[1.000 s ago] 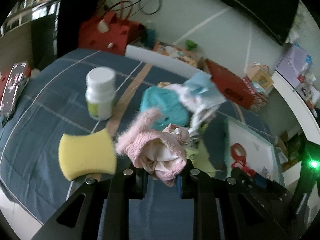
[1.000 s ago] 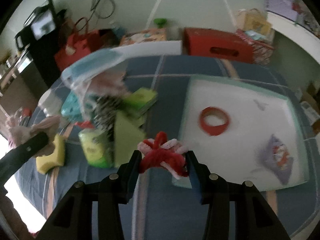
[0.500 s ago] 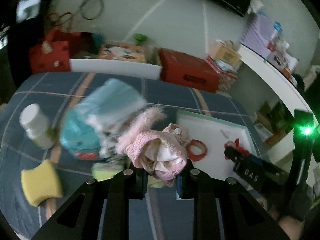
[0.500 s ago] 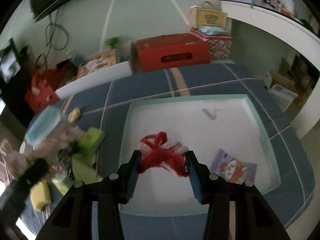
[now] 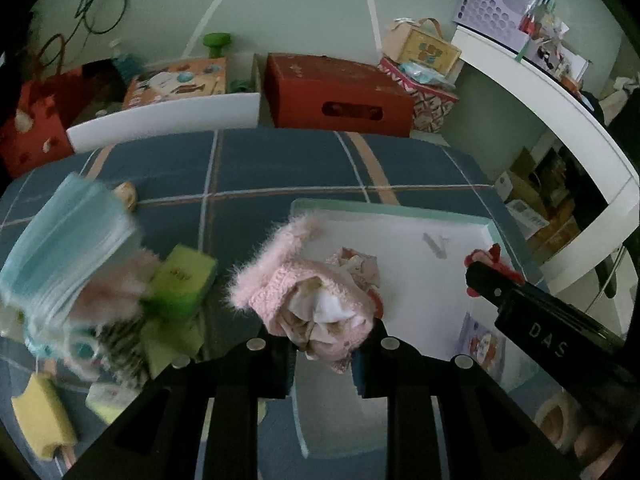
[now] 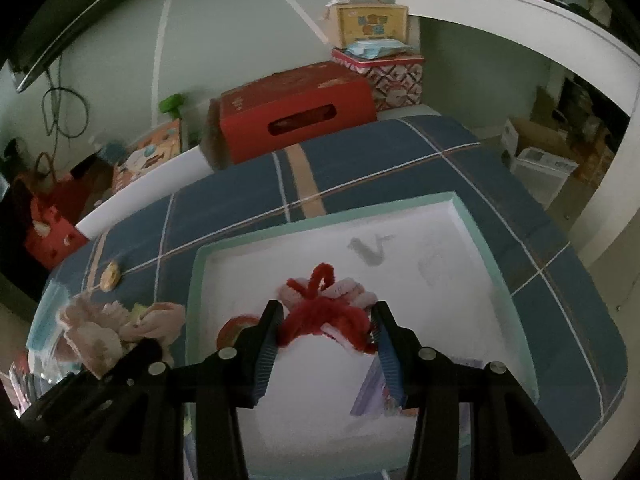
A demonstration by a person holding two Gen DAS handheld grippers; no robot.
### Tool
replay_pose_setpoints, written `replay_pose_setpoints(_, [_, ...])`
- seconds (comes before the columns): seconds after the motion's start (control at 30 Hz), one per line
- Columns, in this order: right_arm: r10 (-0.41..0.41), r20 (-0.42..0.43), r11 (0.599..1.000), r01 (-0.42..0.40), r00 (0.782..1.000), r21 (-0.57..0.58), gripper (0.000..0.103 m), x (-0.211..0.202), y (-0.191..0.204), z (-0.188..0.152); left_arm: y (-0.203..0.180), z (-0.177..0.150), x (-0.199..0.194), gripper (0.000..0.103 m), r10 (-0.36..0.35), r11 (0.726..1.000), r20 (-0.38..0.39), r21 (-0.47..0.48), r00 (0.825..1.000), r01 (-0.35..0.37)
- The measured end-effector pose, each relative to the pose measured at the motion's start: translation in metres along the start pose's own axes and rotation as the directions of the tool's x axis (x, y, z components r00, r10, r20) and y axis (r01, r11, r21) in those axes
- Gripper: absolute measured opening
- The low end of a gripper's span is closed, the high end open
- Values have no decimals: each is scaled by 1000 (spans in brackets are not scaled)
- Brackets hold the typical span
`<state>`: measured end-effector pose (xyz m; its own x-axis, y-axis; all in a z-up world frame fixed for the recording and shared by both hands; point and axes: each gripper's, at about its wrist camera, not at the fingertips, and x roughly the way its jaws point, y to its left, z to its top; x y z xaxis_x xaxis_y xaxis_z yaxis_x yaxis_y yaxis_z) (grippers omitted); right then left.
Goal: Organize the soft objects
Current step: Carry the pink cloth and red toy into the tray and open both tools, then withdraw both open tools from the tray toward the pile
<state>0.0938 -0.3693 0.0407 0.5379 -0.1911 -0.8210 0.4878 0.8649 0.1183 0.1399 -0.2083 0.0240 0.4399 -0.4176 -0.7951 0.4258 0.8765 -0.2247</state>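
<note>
Pink knit bundle clamped in left gripper, fuzzy end up-left; right gripper clamping red yarn.

Dim room. Pale green wall with thin white lines fills the top of my left view. Curved white shelf at upper right. Navy plaid bedspread across centre; red cardboard box beyond it. Black cables upper left.

Pink knit bundle, red pipe-cleaner tangle
</note>
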Motion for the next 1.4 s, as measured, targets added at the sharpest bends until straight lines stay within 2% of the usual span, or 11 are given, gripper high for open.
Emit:
replay_pose_setpoints(0.2, [-23,16,998,23,1000,55,49,14,-16,21,-9,19,27,23,-11,1000,12,-1,1000,11])
replay_pose_setpoints(0.6, [-78,-27,985,81,997,149,48,51,-55,21,-21,30,70,24,-13,998,25,67,1000,12])
replay_pose_setpoints(0.67, [-75,-32,983,79,997,164,49,53,-59,20,-25,30,72,32,-19,997,22,77,1000,17])
replay_pose_setpoints(0.8, [-79,-51,980,87,996,179,56,53,-65,18,-31,28,72,58,-32,995,-4,91,999,32])
replay_pose_setpoints(0.87, [-77,-61,980,87,995,177,66,53,-66,17,-33,27,68,58,-28,995,-7,96,1000,29])
replay_pose_setpoints(0.93, [-72,-72,981,83,995,177,67,51,-67,16,-32,27,65,62,-26,996,-12,90,1000,27])
replay_pose_setpoints(1.03, [-93,-79,982,105,993,157,79,47,-68,15,-27,28,60,84,-18,998,-21,62,1000,19])
replay_pose_setpoints(1.17, [-135,-78,982,144,988,122,88,42,-69,14,-21,27,55,88,33,999,-22,38,999,-32])
replay_pose_setpoints(1.23, [-144,-83,982,153,986,114,89,41,-70,13,-19,25,54,100,60,998,-26,23,998,-59])
replay_pose_setpoints(1.33, [-141,-90,983,150,986,107,103,41,-70,10,-16,22,57,100,74,997,-39,5,997,-73])
replay_pose_setpoints(1.4, [-124,-88,986,133,988,102,103,40,-69,9,-14,20,59,100,88,996,-47,-1,995,-88])
